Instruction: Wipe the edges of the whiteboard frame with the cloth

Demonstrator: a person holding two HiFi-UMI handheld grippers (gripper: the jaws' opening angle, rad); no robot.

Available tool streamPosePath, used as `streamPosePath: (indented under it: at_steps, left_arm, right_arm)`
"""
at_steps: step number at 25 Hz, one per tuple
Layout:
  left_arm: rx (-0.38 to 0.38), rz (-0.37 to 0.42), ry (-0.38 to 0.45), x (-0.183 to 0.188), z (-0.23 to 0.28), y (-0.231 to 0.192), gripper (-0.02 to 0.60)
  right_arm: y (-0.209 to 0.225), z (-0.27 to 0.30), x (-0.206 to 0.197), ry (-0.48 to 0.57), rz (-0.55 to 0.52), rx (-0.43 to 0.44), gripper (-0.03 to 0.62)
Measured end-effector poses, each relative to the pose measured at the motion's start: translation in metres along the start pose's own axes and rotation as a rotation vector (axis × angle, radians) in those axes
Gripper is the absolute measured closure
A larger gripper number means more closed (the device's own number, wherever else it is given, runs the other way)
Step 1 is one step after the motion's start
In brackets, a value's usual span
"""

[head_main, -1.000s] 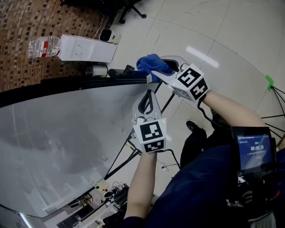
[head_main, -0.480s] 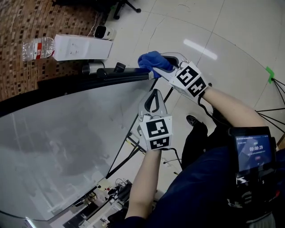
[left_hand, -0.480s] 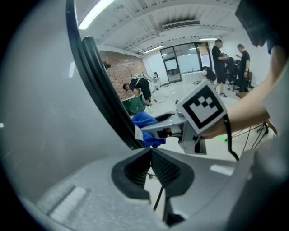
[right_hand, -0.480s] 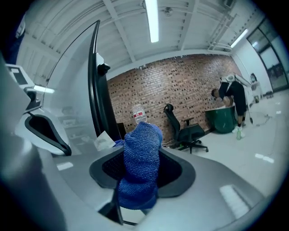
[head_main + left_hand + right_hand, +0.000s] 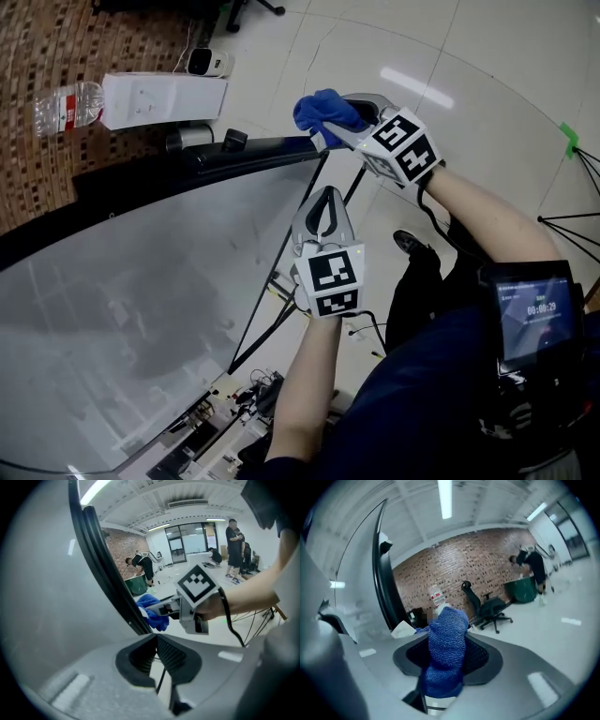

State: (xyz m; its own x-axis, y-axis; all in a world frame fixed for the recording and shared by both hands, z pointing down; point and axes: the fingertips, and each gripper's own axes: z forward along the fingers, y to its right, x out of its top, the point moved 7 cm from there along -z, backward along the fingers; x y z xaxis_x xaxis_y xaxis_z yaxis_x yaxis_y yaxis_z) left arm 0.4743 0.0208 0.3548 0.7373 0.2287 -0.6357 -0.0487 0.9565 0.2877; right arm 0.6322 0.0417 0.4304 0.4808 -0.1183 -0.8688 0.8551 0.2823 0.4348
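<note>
Gripping a bunched, knitted blue cloth (image 5: 323, 111) between its ribbed pads, the right gripper (image 5: 330, 139) held it at the corner of the whiteboard's slim black frame (image 5: 253, 153). The left gripper (image 5: 322, 199) hovered beside the frame's edge, its 2 jaws closed together on nothing.

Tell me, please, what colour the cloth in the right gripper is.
Blue, with a fine knitted texture. The cloth shows best in the right gripper view.

One whiteboard (image 5: 141, 281), one cloth (image 5: 323, 111), one bottle (image 5: 64, 105), one box (image 5: 159, 98), two claws (image 5: 323, 195) (image 5: 339, 133).
</note>
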Motion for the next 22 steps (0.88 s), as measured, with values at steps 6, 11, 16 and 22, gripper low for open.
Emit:
streamPosePath:
  at_steps: [6, 11, 16, 22]
  left_arm:
    - [-0.037, -0.017, -0.023, -0.01, 0.017, 0.009, 0.578]
    - [-0.071, -0.008, -0.032, -0.025, 0.027, 0.032, 0.578]
    - [-0.087, -0.007, -0.047, -0.04, 0.043, 0.026, 0.578]
    - [-0.09, -0.051, -0.054, -0.063, 0.064, 0.028, 0.578]
  right_arm:
    - [0.017, 0.006, -0.029, 0.028, 0.484, 0.188, 0.418]
    - [0.019, -0.001, -0.045, 0.036, 0.386, 0.164, 0.418]
    - [0.022, 0.012, -0.055, -0.006, 0.22, 0.082, 0.418]
    - [0.03, 0.01, -0.077, 0.004, 0.268, 0.068, 0.418]
